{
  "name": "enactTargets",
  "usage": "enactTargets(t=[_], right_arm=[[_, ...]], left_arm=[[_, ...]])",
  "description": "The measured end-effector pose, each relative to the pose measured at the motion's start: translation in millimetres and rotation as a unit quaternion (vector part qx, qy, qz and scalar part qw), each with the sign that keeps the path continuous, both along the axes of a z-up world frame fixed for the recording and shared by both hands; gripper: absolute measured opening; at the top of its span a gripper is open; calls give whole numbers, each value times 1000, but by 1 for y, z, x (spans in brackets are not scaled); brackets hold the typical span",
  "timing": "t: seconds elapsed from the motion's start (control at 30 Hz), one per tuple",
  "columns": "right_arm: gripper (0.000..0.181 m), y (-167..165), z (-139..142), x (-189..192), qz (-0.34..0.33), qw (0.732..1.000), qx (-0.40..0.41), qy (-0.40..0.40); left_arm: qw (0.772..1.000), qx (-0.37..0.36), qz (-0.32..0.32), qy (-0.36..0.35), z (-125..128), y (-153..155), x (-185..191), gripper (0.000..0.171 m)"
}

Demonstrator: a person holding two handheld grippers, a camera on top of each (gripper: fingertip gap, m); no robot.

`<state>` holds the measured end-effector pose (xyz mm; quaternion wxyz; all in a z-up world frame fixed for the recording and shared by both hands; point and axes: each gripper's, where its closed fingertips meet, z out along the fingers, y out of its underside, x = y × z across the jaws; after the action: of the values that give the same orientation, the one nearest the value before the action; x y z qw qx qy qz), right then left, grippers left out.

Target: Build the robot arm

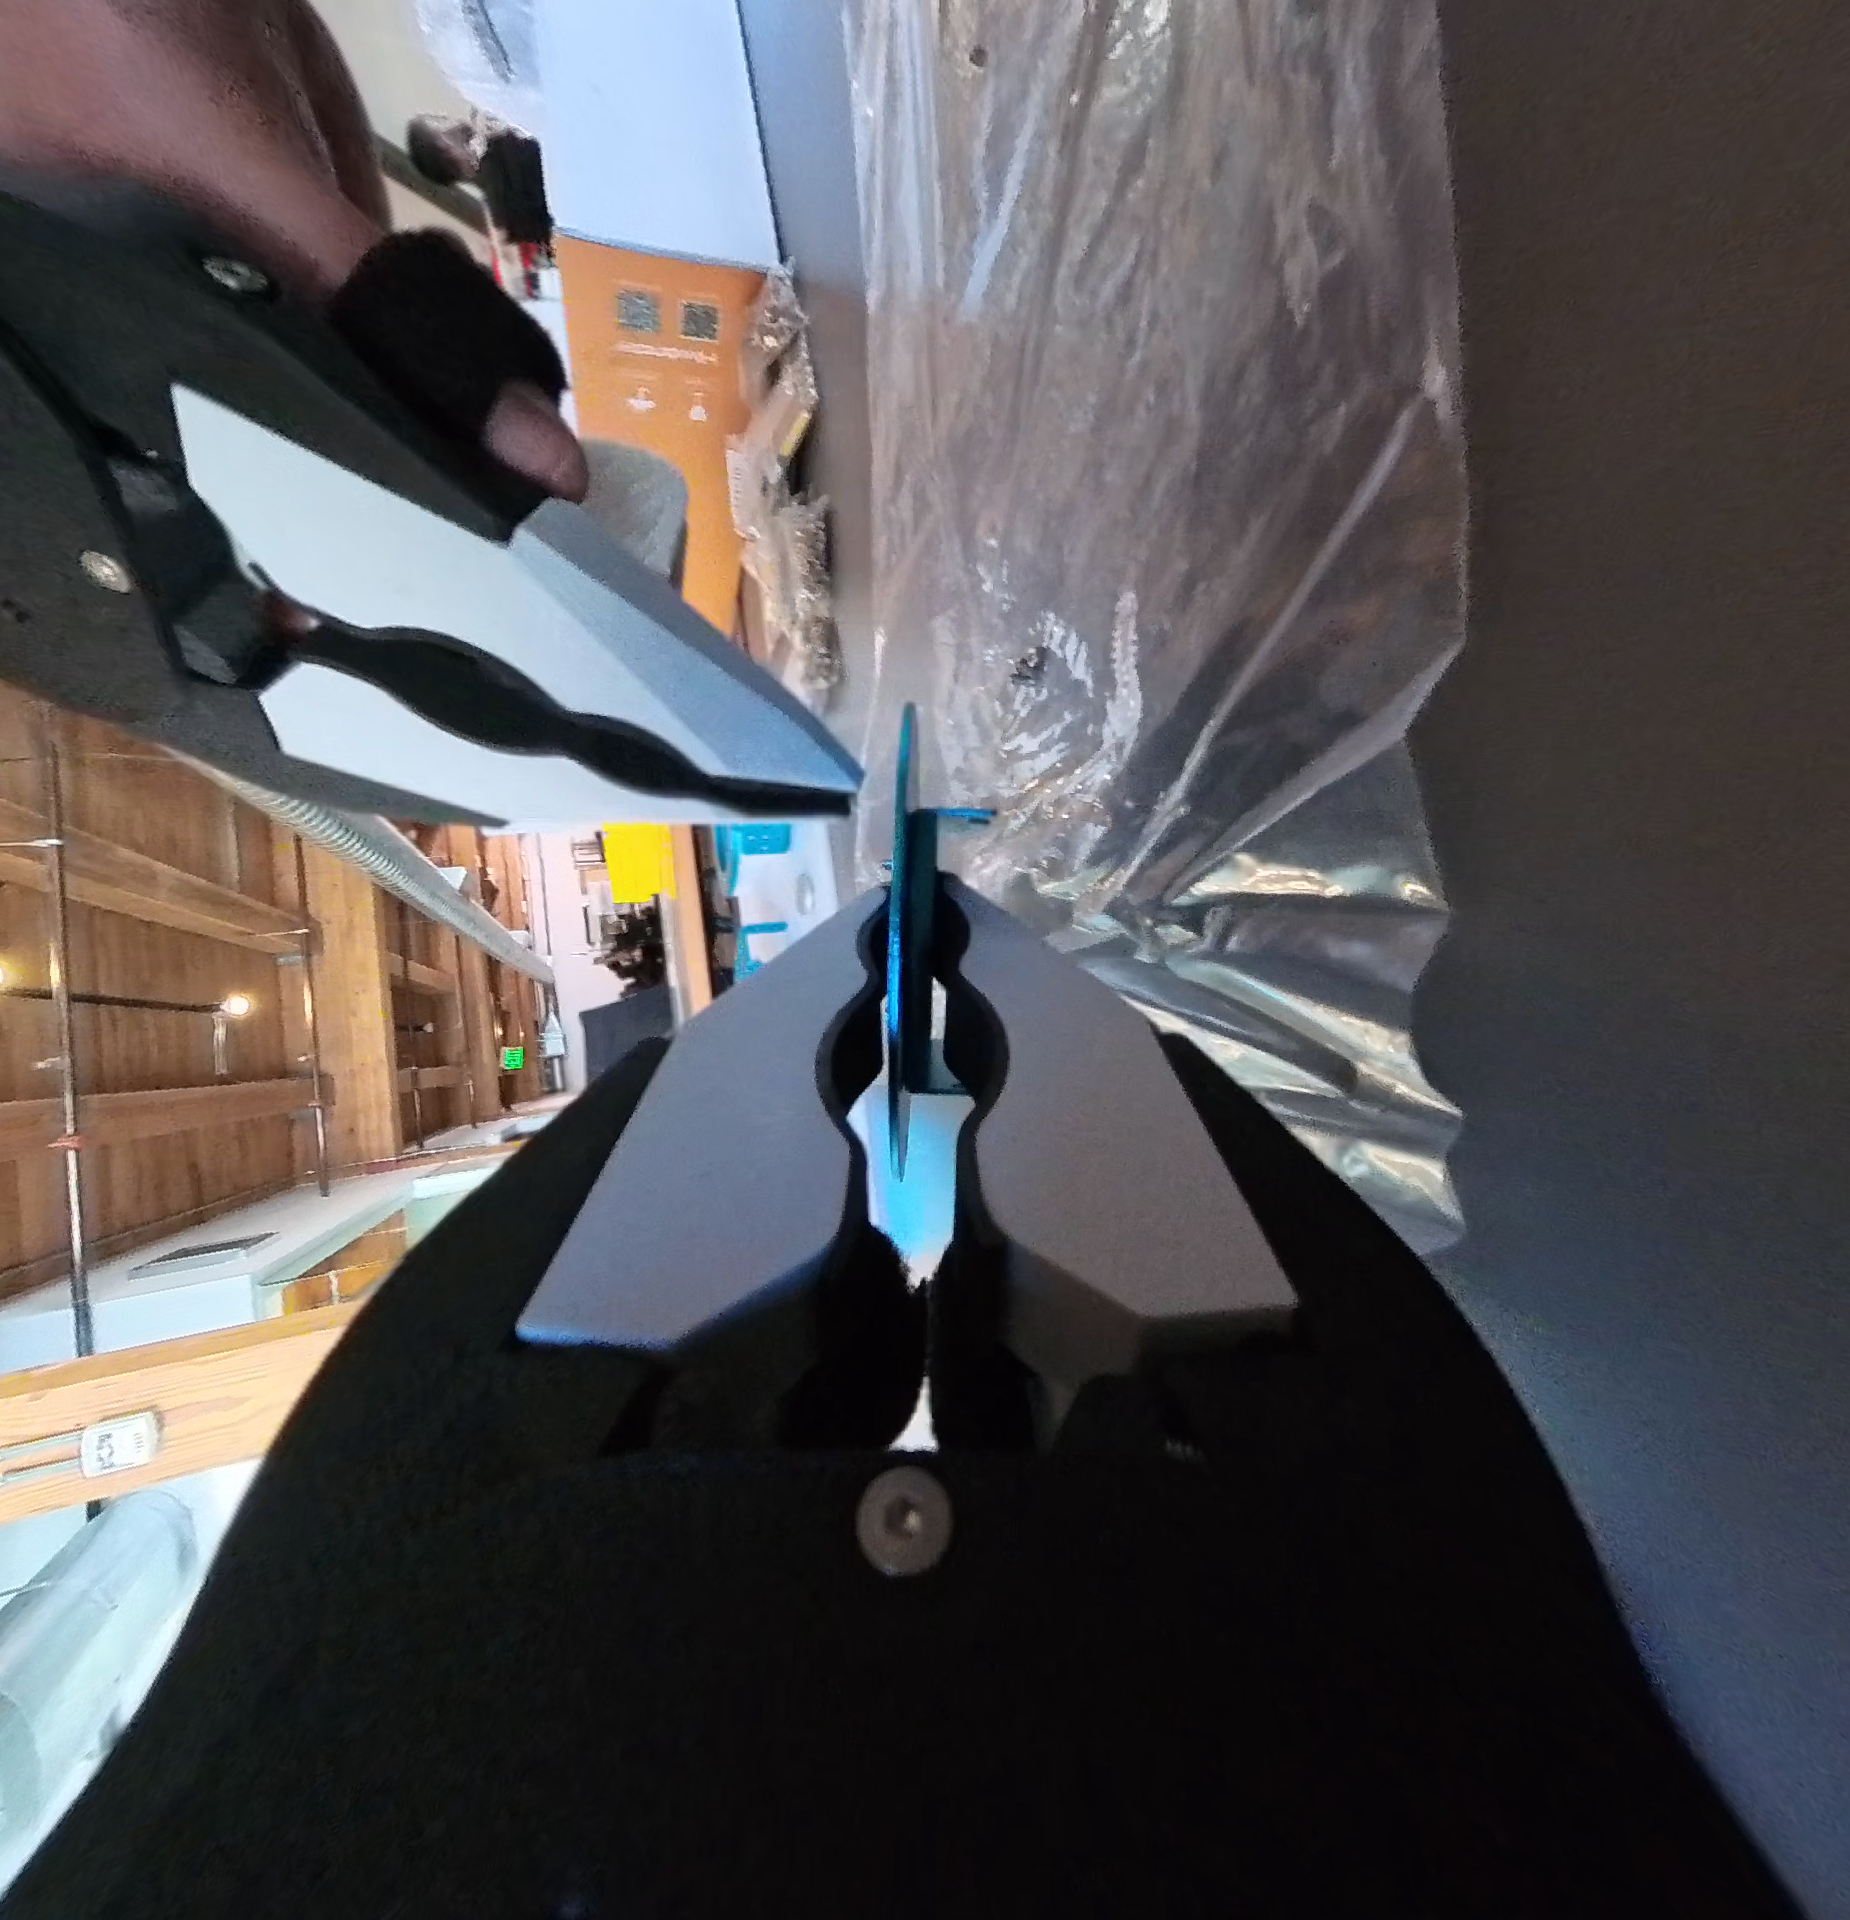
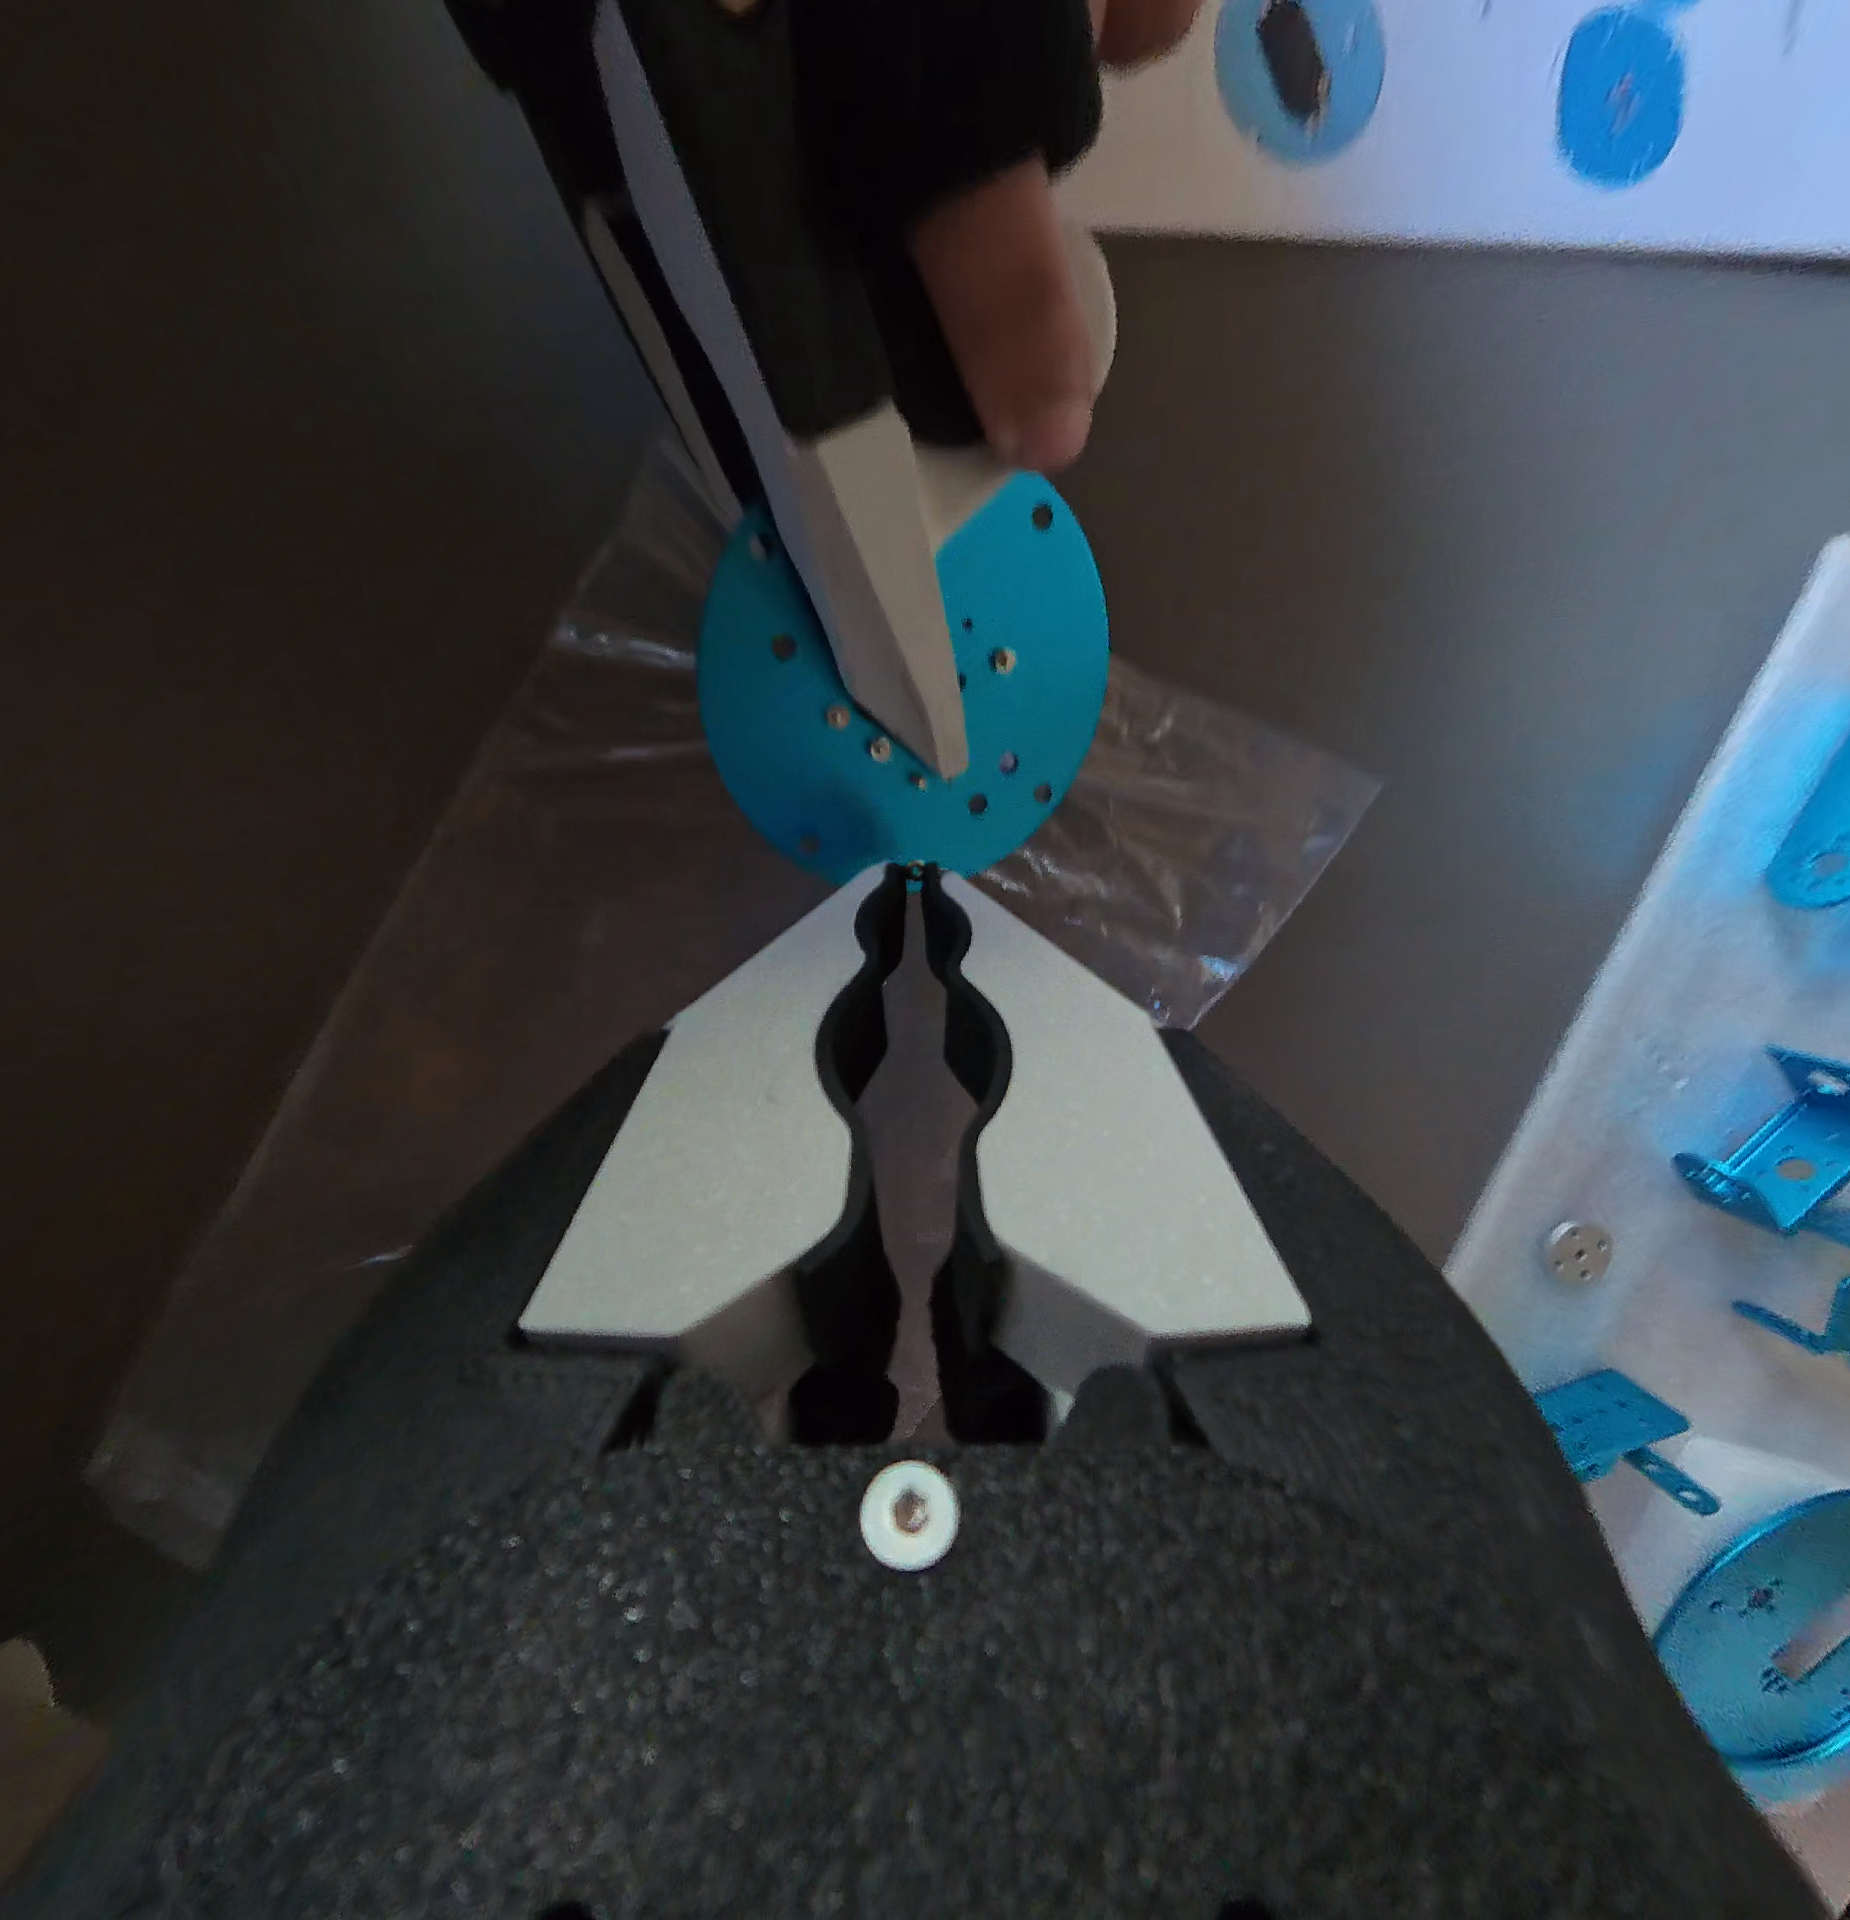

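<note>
A teal round metal plate (image 2: 838, 800) with several small holes is held on edge above a dark table. My left gripper (image 1: 910, 896) is shut on the plate (image 1: 908, 935), which shows edge-on between its jaws with a teal bracket (image 1: 947, 1039) on its right side. In the right wrist view the left gripper (image 2: 947, 769) comes down from above across the plate's face, with a person's gloved finger (image 2: 1025, 343) beside it. My right gripper (image 2: 916, 881) is shut, its tips at the plate's lower rim. A tiny dark speck sits at the tips; I cannot tell what it is. The right gripper (image 1: 848, 800) also shows at the left wrist view's upper left.
A clear plastic bag (image 2: 1160, 831) lies on the dark table (image 2: 1420, 520) under the plate; it also shows in the left wrist view (image 1: 1160, 520). A white tray (image 2: 1627, 1039) at the right holds several teal brackets (image 2: 1783, 1143), a round teal part (image 2: 1773, 1652) and a silver hub (image 2: 1579, 1252). The grippers are tip to tip, or close to it.
</note>
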<state>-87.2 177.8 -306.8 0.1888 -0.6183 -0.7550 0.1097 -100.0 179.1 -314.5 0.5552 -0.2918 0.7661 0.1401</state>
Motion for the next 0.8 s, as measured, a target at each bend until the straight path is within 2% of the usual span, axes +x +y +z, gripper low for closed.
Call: enactTargets(t=[0.27,0.8], right_arm=[[2,-2,14,-15,7,1000,-9,28],[0,-1,10,-14,7,1000,2,14]], left_arm=[[999,42,-8,-30,16,-2,2,2],[999,47,-7,-27,15,-2,2,2]])
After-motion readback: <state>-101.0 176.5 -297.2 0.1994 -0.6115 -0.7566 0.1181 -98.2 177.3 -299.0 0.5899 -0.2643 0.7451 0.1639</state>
